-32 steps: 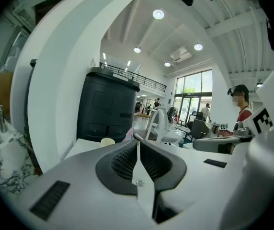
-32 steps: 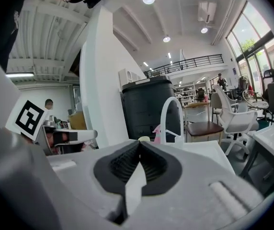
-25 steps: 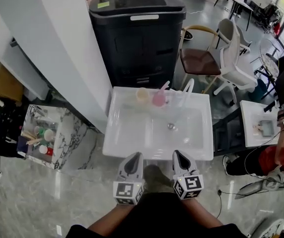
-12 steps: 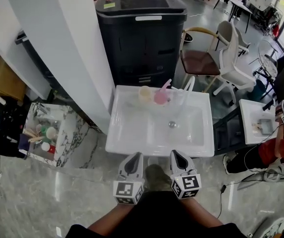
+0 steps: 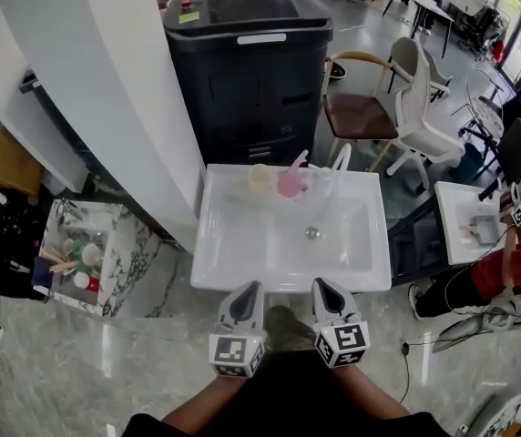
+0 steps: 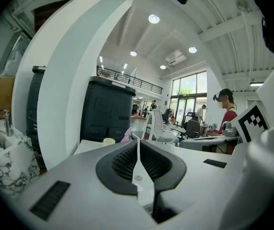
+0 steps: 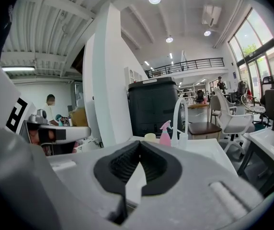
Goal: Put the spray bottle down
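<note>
The pink plastic spray bottle (image 5: 291,182) stands upright at the back edge of the white rectangular sink (image 5: 242,253), between a cream cup (image 5: 260,178) and the white curved faucet (image 5: 341,157). Near the sink's front edge, the left gripper (image 5: 245,291) and right gripper (image 5: 326,288) hover side by side, each with its jaws pressed together on nothing.

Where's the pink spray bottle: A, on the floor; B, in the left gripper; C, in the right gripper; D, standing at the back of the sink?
D: the pink spray bottle stands at the back of the sink beside the cup; the left gripper and right gripper are shut, empty.
</note>
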Demonstrator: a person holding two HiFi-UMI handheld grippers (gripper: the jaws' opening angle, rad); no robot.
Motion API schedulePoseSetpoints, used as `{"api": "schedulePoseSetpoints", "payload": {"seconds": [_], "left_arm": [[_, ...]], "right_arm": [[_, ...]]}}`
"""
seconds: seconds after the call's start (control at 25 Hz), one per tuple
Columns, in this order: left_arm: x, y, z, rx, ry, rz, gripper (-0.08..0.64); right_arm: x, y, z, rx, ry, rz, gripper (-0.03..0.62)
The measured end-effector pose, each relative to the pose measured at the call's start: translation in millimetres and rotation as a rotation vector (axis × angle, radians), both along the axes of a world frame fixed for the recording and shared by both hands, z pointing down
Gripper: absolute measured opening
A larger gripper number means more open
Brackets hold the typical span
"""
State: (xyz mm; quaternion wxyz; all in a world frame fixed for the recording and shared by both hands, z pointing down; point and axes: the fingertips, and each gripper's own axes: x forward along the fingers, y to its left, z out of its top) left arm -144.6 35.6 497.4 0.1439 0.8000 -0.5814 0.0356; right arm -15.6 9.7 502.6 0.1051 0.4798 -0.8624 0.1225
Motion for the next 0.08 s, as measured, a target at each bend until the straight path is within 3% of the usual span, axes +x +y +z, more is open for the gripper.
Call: {"api": "schedulePoseSetpoints", "payload": {"seconds": [0.08], "left_arm": [[-0.9, -4.7, -0.3, -0.004, -0.001, -0.001, 0.032]], "right_arm": [[0.0, -6.2, -0.1, -0.004, -0.001, 0.001, -0.003]]}}
